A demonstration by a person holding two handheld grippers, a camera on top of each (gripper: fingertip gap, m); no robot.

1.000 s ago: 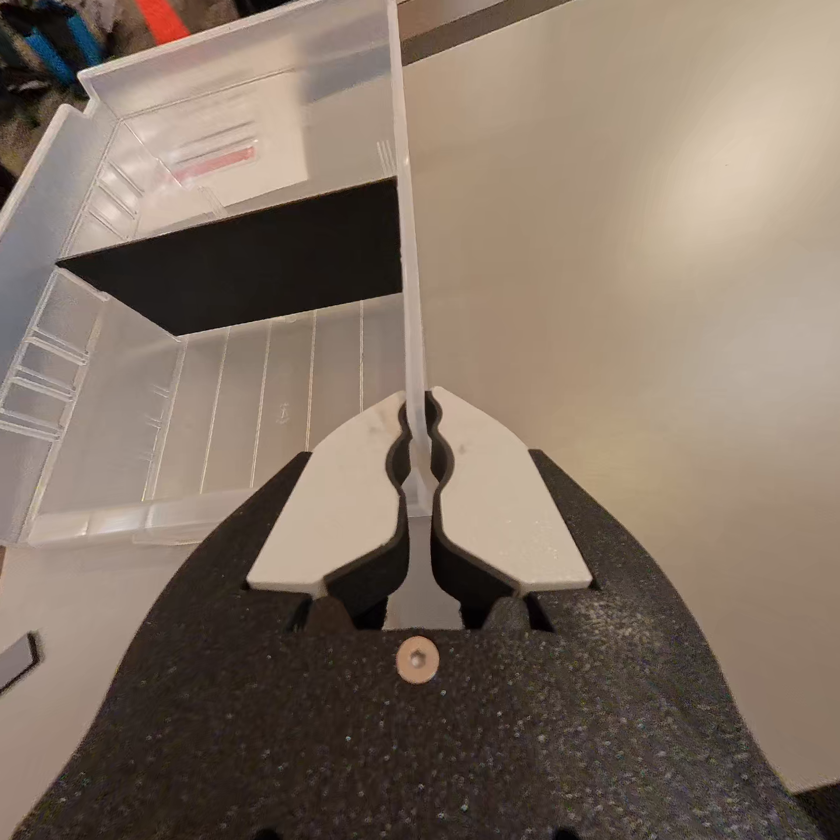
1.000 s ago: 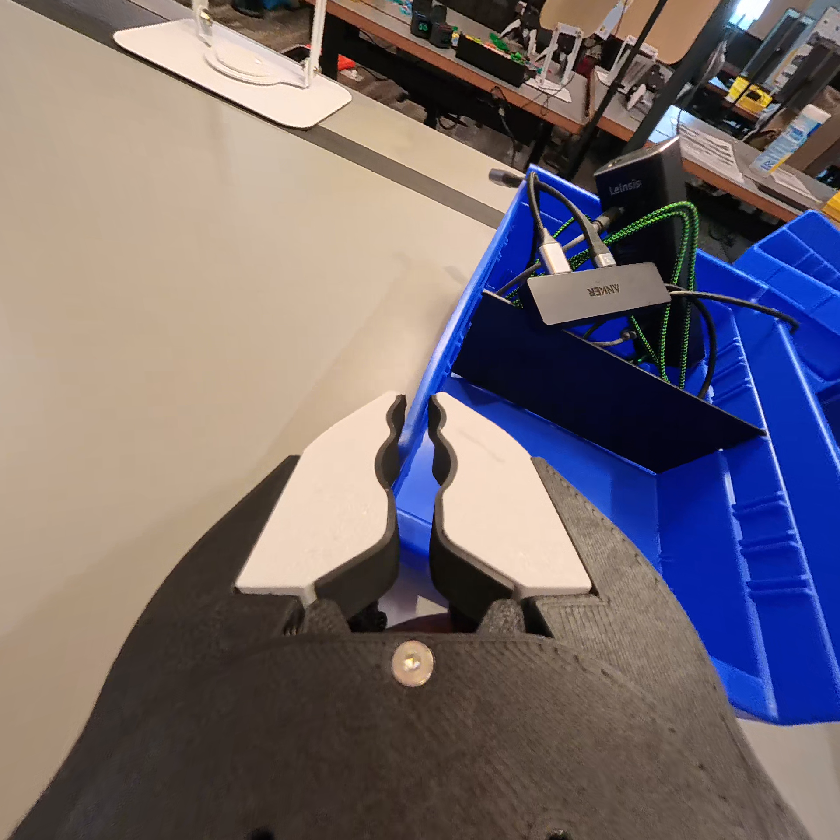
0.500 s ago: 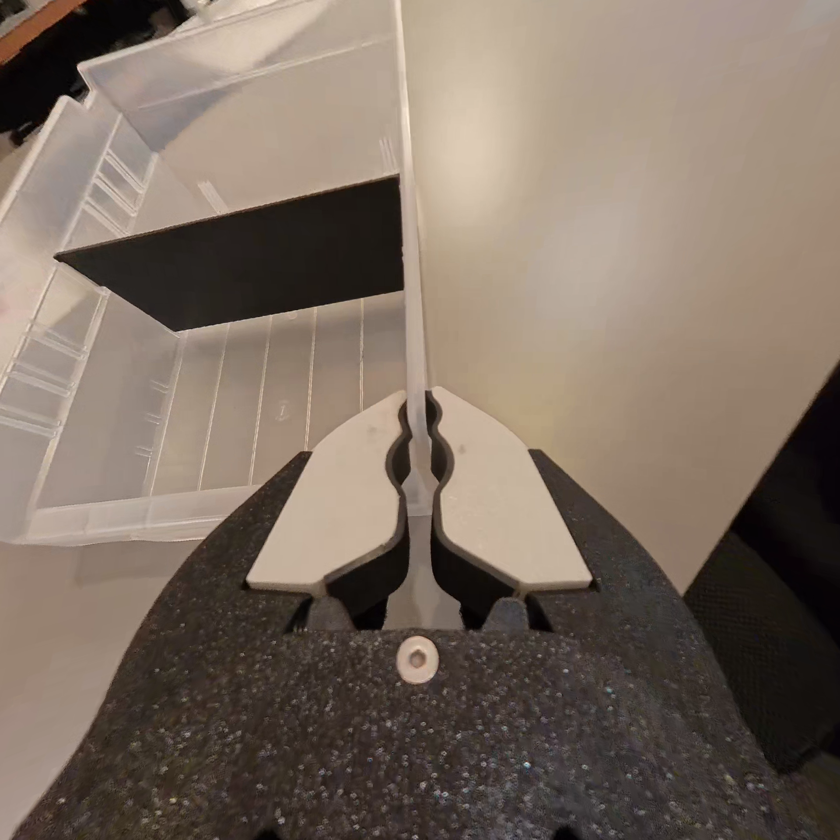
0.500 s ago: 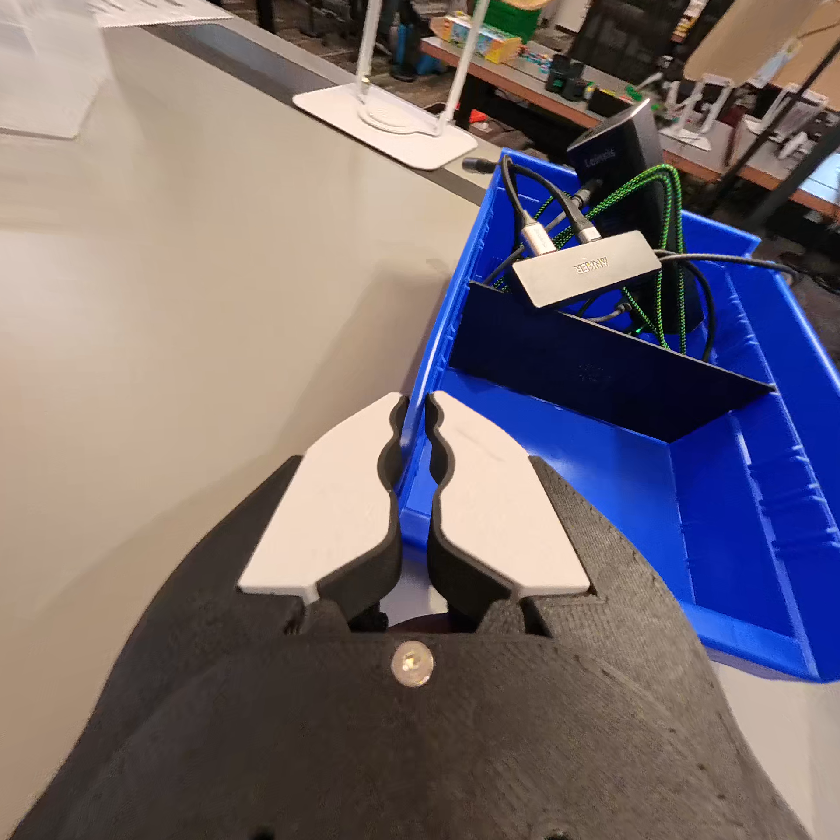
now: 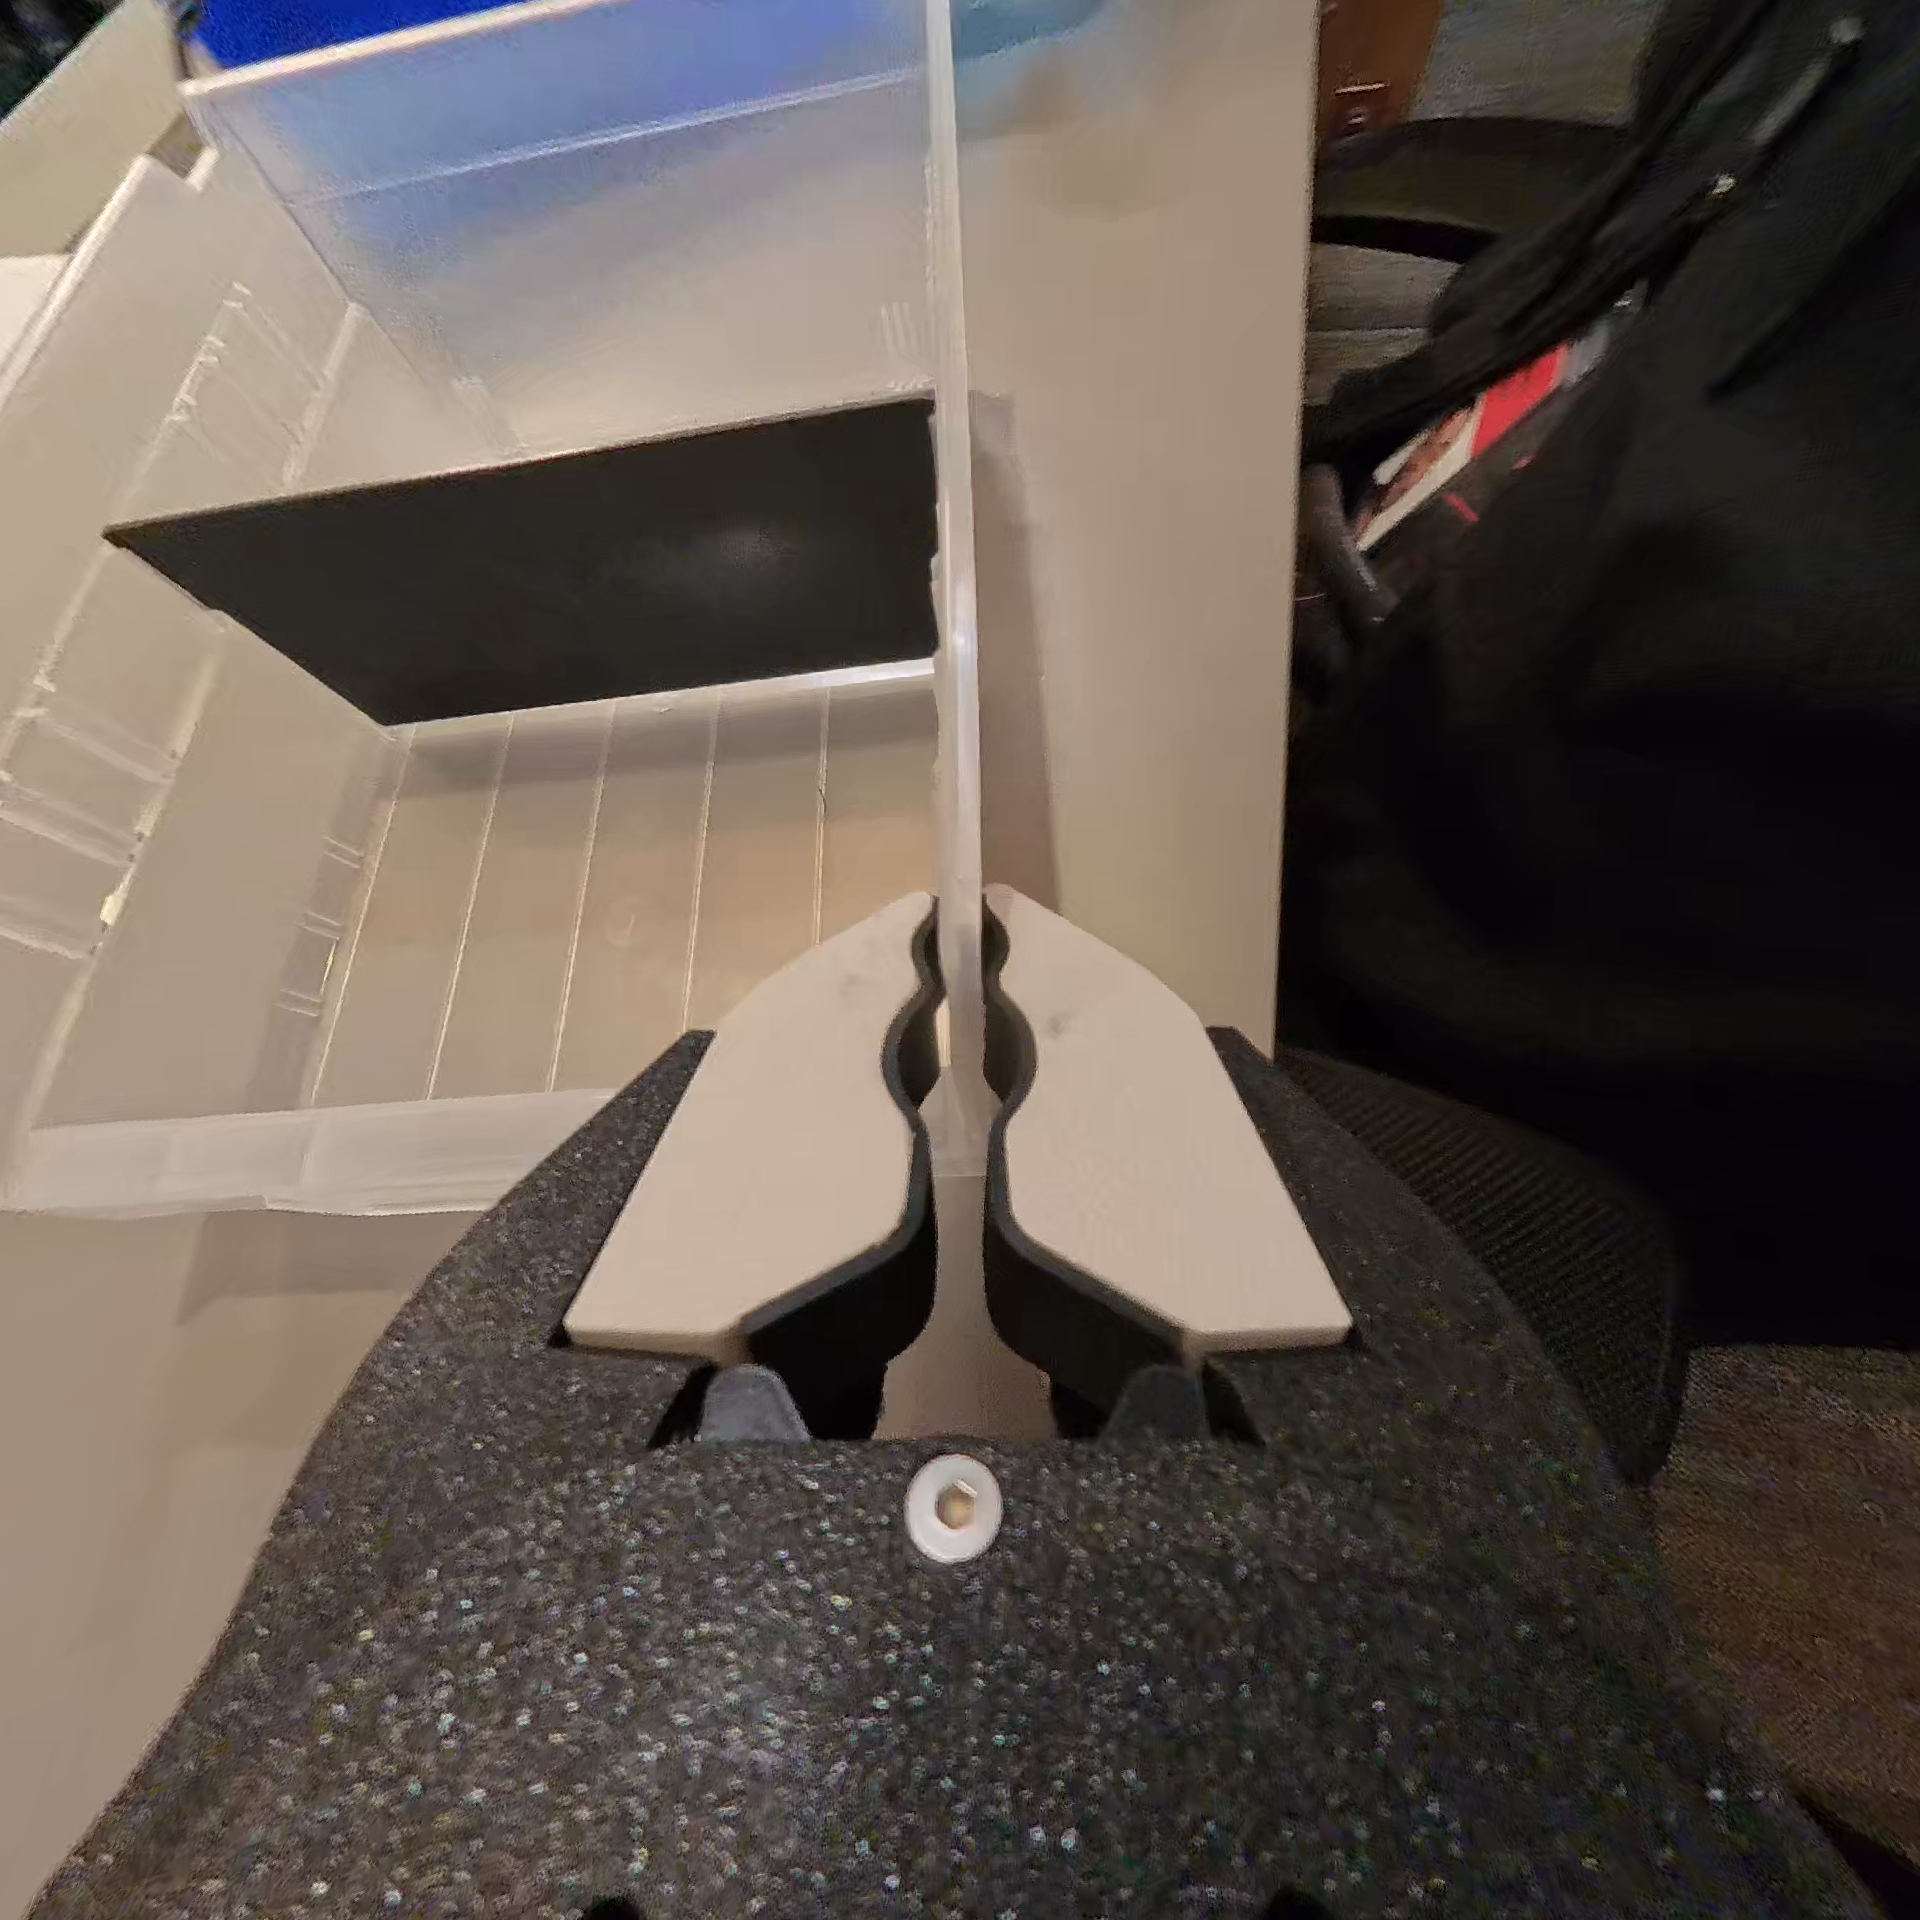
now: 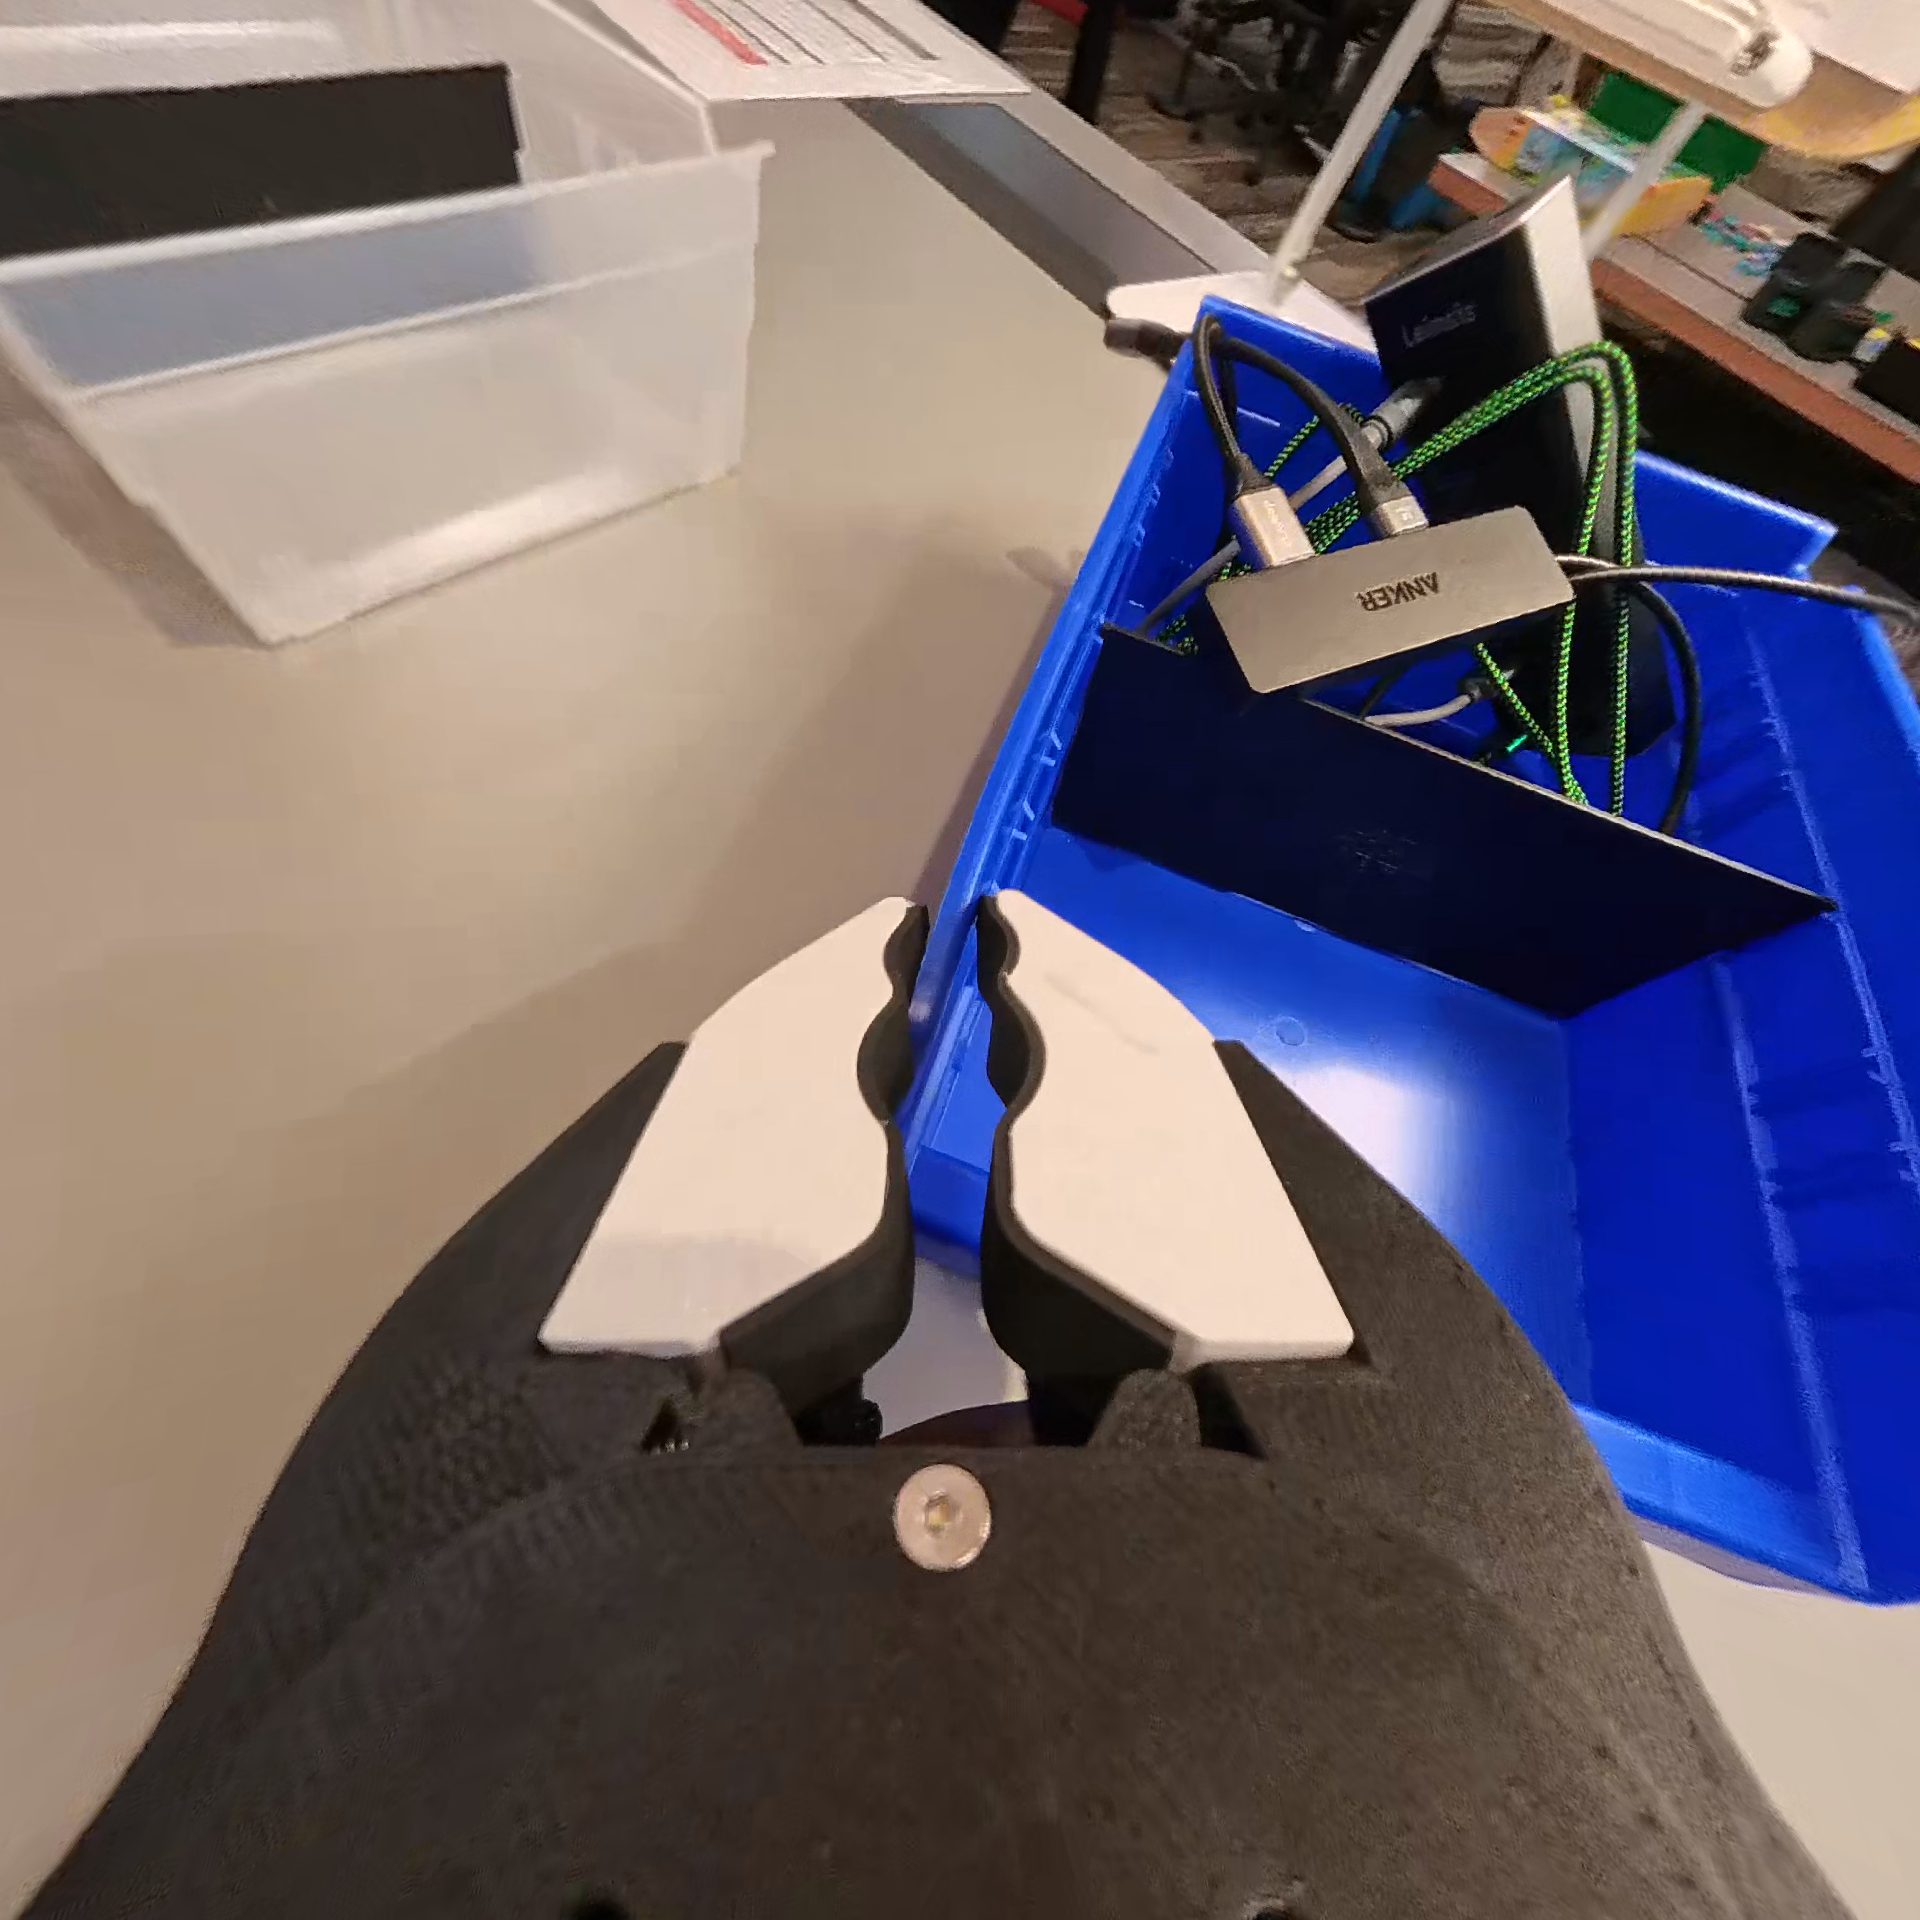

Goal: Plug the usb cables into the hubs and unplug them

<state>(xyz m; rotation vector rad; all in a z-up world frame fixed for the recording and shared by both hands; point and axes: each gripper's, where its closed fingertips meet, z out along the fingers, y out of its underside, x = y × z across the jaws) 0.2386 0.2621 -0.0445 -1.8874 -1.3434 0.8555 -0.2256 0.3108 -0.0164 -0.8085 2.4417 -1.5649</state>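
My left gripper (image 5: 958,914) is shut on the right wall (image 5: 951,416) of an empty clear plastic bin (image 5: 623,883) with a black divider (image 5: 582,582). My right gripper (image 6: 951,920) is shut on the left wall (image 6: 940,1039) of a blue bin (image 6: 1351,1143). Behind that bin's dark divider (image 6: 1403,831) a grey USB hub (image 6: 1392,597) lies tilted with two silver-ended cables (image 6: 1268,525) plugged into it. A black upright hub (image 6: 1475,343) stands behind, wrapped in a green braided cable (image 6: 1600,436) and black cables. The clear bin (image 6: 416,343) also shows at the upper left of the right wrist view.
The beige table's edge (image 5: 1288,623) runs just right of the clear bin, with a black chair (image 5: 1558,1195) and a dark bag (image 5: 1558,364) beyond it. A white lamp base (image 6: 1174,301) and a printed sheet (image 6: 810,42) lie at the table's far side. Cluttered benches stand behind.
Both bins have swung round with the grippers still holding their walls. The table edge and chair have come into the left view. The clear bin has come into the right view.
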